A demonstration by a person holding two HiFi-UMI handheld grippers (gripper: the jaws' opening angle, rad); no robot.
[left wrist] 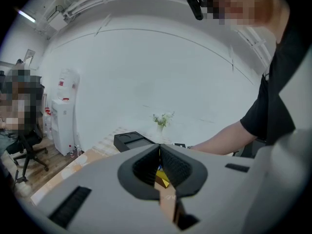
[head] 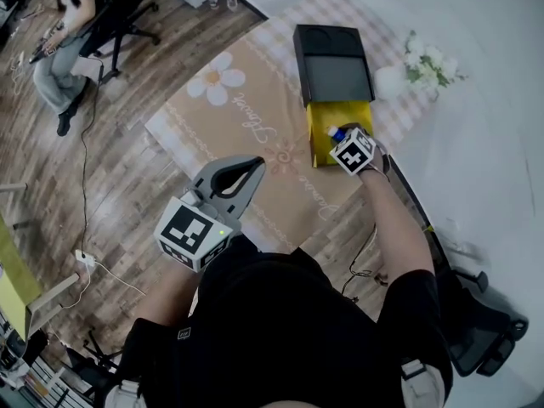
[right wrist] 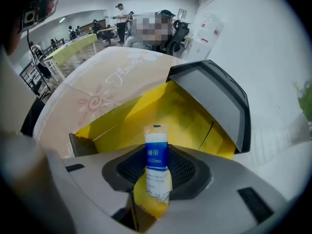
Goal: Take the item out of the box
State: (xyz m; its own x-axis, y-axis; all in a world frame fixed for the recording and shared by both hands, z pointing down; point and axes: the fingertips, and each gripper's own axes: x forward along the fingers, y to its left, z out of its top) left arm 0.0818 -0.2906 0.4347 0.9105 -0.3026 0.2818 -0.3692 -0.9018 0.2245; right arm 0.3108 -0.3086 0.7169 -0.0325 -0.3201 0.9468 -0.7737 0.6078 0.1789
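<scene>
A black box [head: 333,62] lies on the beige flower-print cloth [head: 246,126], its yellow inner tray [head: 340,113] pulled out toward me. My right gripper [head: 338,136] points steeply down over the tray's near end. In the right gripper view a blue-and-white packet [right wrist: 156,135] stands between the pads of the right gripper [right wrist: 155,155], which pinch its lower part, with the yellow tray [right wrist: 185,116] and black box [right wrist: 214,91] behind. My left gripper [head: 253,165] hovers near my body over the table's near edge, its jaws shut and empty; the left gripper [left wrist: 159,149] shows its tips touching.
A white vase of flowers [head: 425,62] stands right of the box. A seated person [head: 68,41] and an office chair are at far left on the wood floor. A water dispenser [left wrist: 63,111] stands by the white wall. A black chair [head: 480,330] is at my right.
</scene>
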